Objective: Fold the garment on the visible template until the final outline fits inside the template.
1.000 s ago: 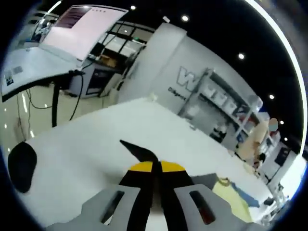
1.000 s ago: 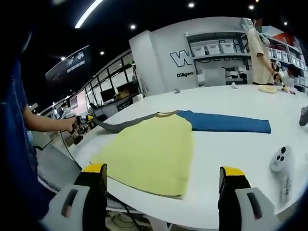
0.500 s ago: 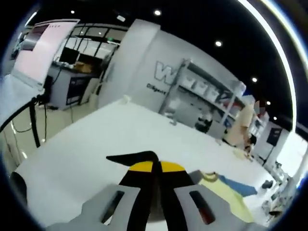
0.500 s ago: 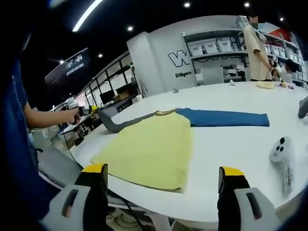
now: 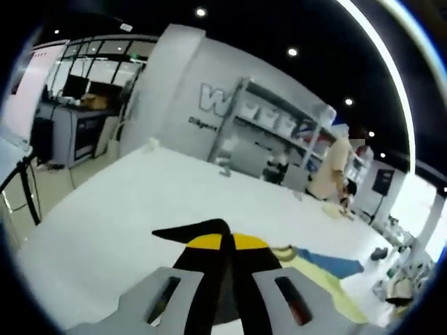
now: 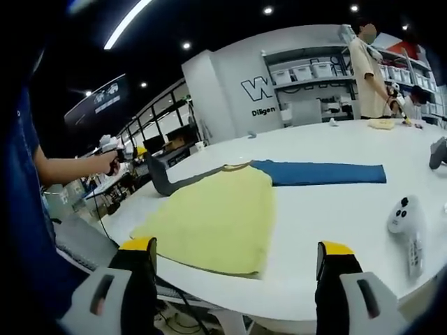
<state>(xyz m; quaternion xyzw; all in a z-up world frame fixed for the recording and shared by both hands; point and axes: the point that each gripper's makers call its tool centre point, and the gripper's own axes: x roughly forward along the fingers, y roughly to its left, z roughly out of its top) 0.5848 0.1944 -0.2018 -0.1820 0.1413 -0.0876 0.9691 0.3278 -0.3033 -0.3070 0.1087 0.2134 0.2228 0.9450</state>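
White surface point(image 6: 335, 209) carries the shirt point(image 6: 209, 216), yellow body flat near its front edge. Left claw point(image 5: 222, 241) clenched on the grey sleeve point(image 6: 167, 185), raised off the shirt's far-left corner, probably to fold inward. Right claw point(image 6: 234, 255) released, hovering short of the hem.

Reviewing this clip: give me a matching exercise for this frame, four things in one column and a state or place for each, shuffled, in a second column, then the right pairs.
Things:
1. Dark grey sleeve
2. Blue sleeve
3. Right gripper
4. White handheld controller

States or places:
A. Jaws wide apart, holding nothing
B. Lying flat, stretched out along the white table
C. Lifted off the table, pinched in the left gripper
D. Resting on the table, apart from the yellow shirt body

Pairs: 1-C, 2-B, 3-A, 4-D
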